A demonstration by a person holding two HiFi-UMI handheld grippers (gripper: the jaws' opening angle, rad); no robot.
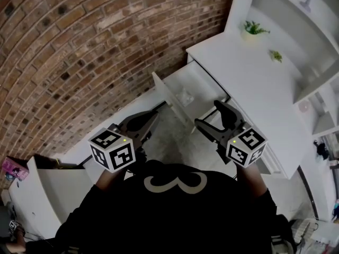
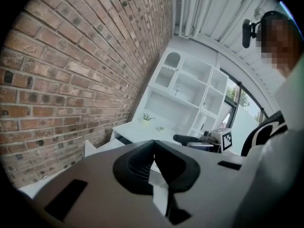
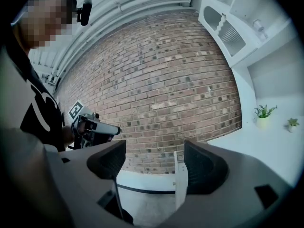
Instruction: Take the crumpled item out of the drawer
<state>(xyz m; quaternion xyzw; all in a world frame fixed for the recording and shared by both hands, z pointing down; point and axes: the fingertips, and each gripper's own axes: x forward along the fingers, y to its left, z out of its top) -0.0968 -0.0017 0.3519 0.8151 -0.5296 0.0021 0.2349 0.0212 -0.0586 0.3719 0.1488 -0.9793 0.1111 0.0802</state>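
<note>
The white drawer stands pulled out of the desk, and a small pale crumpled item lies inside it. My left gripper hovers short of the drawer's front panel, to its left; its jaws meet at the tips with nothing between them. My right gripper is beside the drawer's right side, open wide and holding nothing. In the right gripper view the drawer's white panel stands edge-on between the jaws, farther off. The crumpled item is hidden in both gripper views.
A brick wall runs behind the white desk, which carries two small plants and a shelf unit. A low white cabinet stands at the left with a pink object beside it.
</note>
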